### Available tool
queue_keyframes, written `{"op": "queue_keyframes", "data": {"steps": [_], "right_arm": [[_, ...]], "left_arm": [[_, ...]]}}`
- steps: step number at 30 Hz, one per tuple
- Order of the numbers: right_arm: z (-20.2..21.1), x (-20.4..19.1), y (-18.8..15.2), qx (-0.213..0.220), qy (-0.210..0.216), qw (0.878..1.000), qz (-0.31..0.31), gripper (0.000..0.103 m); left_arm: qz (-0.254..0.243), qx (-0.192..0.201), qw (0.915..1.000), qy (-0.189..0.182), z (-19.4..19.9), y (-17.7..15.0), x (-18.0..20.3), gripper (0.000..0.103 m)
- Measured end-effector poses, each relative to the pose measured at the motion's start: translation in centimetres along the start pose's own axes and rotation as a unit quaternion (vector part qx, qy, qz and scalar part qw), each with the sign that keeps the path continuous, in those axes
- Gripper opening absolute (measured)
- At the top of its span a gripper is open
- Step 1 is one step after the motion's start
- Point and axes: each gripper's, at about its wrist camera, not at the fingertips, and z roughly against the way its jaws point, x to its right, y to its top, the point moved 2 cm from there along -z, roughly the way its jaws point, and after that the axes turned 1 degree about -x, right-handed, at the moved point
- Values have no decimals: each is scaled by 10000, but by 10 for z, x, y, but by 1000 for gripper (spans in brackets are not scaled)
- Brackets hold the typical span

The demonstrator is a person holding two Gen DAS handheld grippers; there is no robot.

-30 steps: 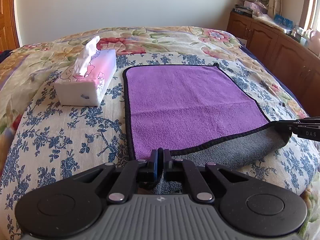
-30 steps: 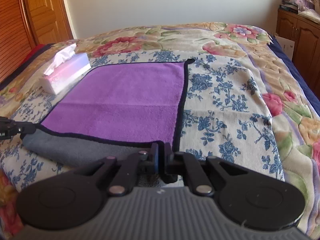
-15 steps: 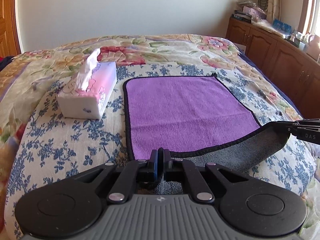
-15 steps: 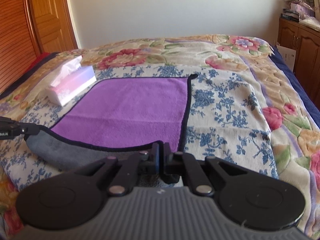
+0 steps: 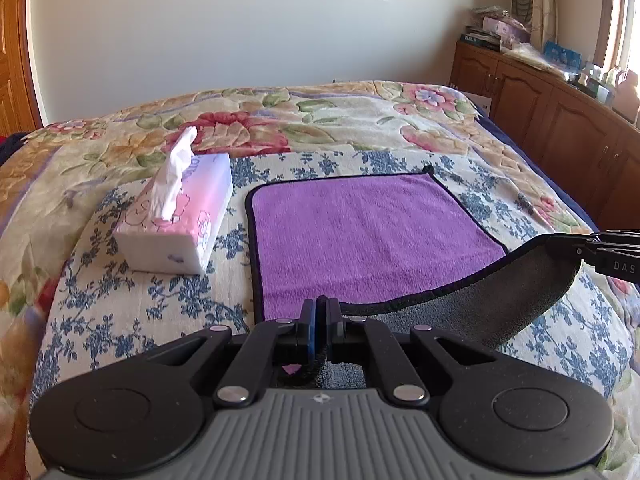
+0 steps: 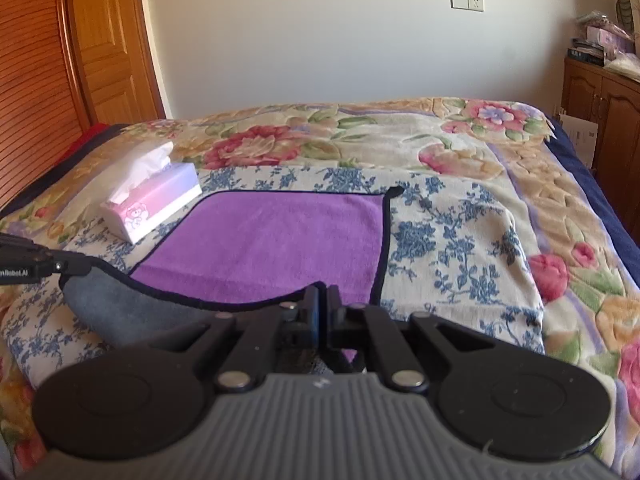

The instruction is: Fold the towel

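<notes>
Since a second ago you've raised the towel's [image 5: 372,236] near edge, both grippers [image 5: 318,308] [image 6: 322,296] clamped on its lower-frame corners; folding over remains.

A: What can't you see ahead of the left gripper [image 5: 319,322]?
B: The towel [image 5: 360,236] corner vanishes between its pressed jaws. The right gripper [image 5: 600,248] is cut off by the frame's right edge.
A: And farther off to the right?
B: Clutter on the cabinet [image 5: 560,120] is too small to identify.
</notes>
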Motion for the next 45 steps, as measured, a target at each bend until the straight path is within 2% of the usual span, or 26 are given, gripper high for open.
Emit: {"op": "queue_keyframes", "data": {"steps": [14, 22, 35, 45], "right_arm": [[-7, 3, 20, 141, 107, 9998, 52, 4], [-14, 6, 44, 257, 154, 9995, 62, 4], [-32, 2, 75, 305, 184, 9986, 391, 4], [-51, 11, 86, 393, 251, 9983, 337, 4]], "left_arm": [[-101, 55, 9999, -32, -1, 30, -4, 5], [-118, 136, 9998, -9, -3, 54, -9, 5], [-101, 144, 9998, 4, -24, 85, -11, 5], [-151, 159, 9998, 9, -46, 103, -15, 5]]}}
